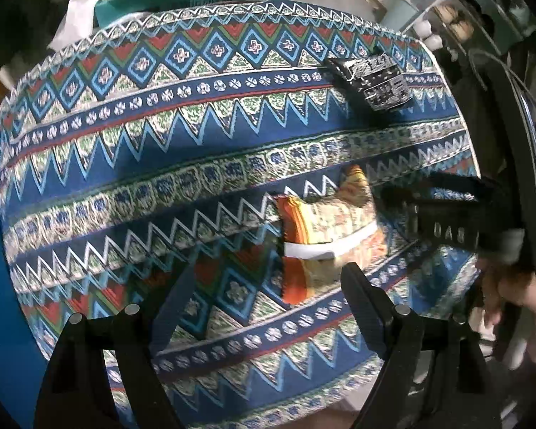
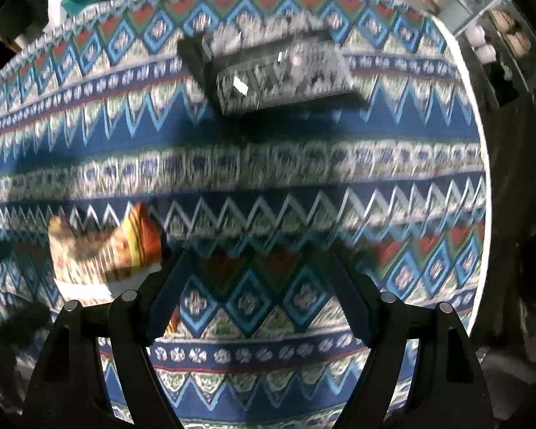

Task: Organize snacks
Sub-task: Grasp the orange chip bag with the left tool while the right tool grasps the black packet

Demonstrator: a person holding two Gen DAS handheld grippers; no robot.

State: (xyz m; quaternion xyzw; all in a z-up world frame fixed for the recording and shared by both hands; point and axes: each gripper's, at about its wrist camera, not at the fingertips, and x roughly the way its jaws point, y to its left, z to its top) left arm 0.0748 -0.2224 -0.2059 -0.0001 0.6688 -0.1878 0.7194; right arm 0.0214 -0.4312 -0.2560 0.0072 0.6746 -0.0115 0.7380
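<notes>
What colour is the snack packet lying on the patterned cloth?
The snack packet is mainly orange and yellow with a white band; the left wrist view shows it best.

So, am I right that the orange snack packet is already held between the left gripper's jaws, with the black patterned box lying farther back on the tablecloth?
Not quite: the orange snack packet lies free on the tablecloth, ahead of the left gripper, whose jaws stand open and empty, as the left wrist view shows. The black patterned box does lie farther back.
</notes>
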